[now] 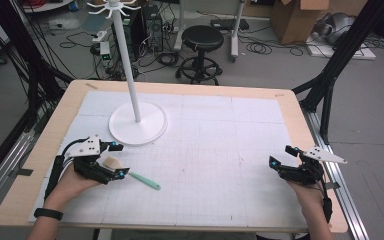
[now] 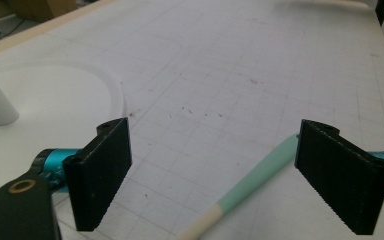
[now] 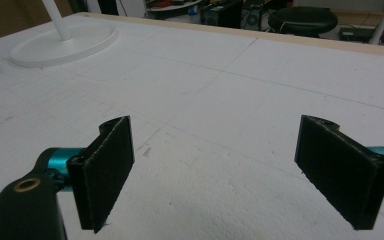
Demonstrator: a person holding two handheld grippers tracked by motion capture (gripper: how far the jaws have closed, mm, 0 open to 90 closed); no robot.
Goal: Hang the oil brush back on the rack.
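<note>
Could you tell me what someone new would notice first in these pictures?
Probably the tall white stand with its round base, at the far left of the table. Next, the mint-handled brush lying near the front left, with the open left gripper over it. The right gripper, also open, hovers front right.

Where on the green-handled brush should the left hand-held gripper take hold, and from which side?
Probably on the green handle of the brush, from above: it lies flat, slim and straight, already between the open left hand-held gripper pads, while the head is bulkier.
</note>
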